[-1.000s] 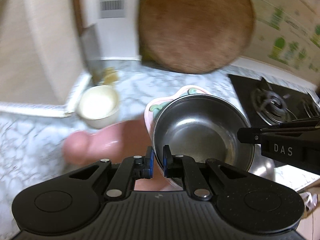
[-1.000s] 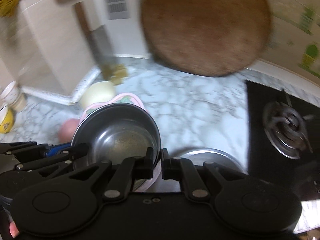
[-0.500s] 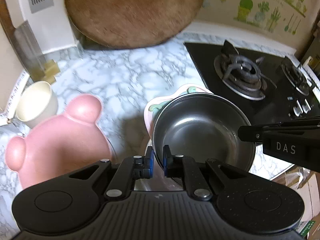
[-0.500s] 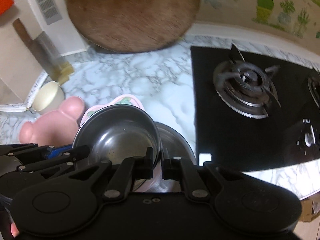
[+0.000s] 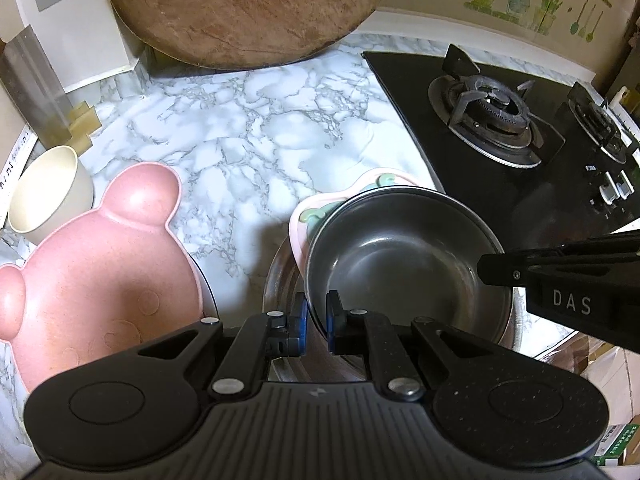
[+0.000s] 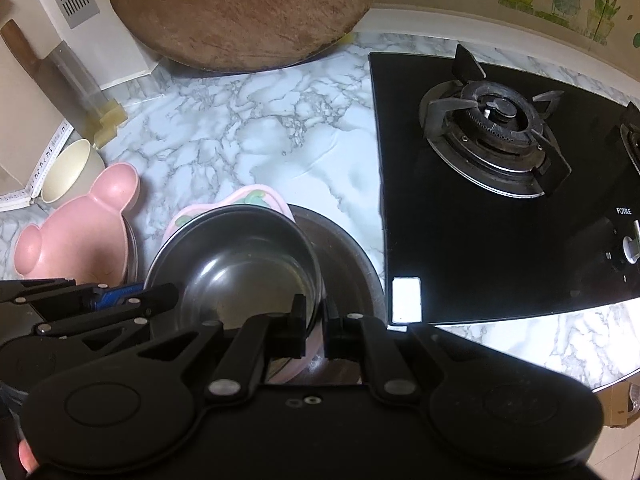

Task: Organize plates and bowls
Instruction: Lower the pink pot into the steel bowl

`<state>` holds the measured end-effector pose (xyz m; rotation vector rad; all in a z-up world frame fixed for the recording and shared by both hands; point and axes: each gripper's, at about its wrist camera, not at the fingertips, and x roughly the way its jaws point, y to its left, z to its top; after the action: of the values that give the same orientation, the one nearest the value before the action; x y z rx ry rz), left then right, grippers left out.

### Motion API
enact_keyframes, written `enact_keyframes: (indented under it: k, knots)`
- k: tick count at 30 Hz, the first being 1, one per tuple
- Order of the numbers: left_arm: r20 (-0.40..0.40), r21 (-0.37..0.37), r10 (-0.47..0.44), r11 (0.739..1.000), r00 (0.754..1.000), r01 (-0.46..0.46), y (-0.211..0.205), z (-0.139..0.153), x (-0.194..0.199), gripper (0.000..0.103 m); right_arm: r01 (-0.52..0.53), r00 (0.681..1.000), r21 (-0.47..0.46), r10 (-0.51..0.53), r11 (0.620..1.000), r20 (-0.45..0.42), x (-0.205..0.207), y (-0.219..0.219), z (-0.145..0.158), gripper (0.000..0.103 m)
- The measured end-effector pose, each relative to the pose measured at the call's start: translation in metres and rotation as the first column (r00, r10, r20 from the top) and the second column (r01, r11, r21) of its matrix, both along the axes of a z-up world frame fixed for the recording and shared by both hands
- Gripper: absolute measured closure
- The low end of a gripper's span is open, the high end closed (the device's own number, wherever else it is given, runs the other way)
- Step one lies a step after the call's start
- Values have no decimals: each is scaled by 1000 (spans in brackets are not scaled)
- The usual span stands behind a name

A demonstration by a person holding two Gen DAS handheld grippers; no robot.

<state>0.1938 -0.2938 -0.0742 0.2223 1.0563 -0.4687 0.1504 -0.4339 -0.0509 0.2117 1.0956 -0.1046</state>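
Marble counter (image 5: pixel 248 128) by the stove: a steel bowl (image 5: pixel 404 276) stacked on a pink plate (image 5: pixel 308 208) is being held over a bigger steel basin (image 6: pixel 352 264), its rim clamped by left gripper (image 5: pixel 316 320) and right gripper (image 6: pixel 314 320), so uneven lowering could tip it.

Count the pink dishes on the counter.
2: a pink bear-shaped plastic plate at the left beside the cream cup, and a pale pink plate under the held dark metal bowl. More may be hidden.
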Motion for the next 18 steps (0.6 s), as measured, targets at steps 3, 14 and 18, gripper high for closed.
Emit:
enact_keyframes:
  k: [3, 14, 18]
  knots:
    - [-5, 10, -1, 1000, 1000, 1, -1, -5, 1, 95, 1, 1000, 5, -1, 1000, -9, 2, 0, -4, 95]
    - [-3, 5, -12, 1000, 1000, 12, -1, -6, 3, 95, 23, 1000, 27, -22, 999, -15, 3, -3, -8, 94]
    - [-12, -9, -17, 1000, 1000, 17, 1, -5, 4, 94, 30, 999, 41, -30, 999, -11, 4, -4, -7, 90]
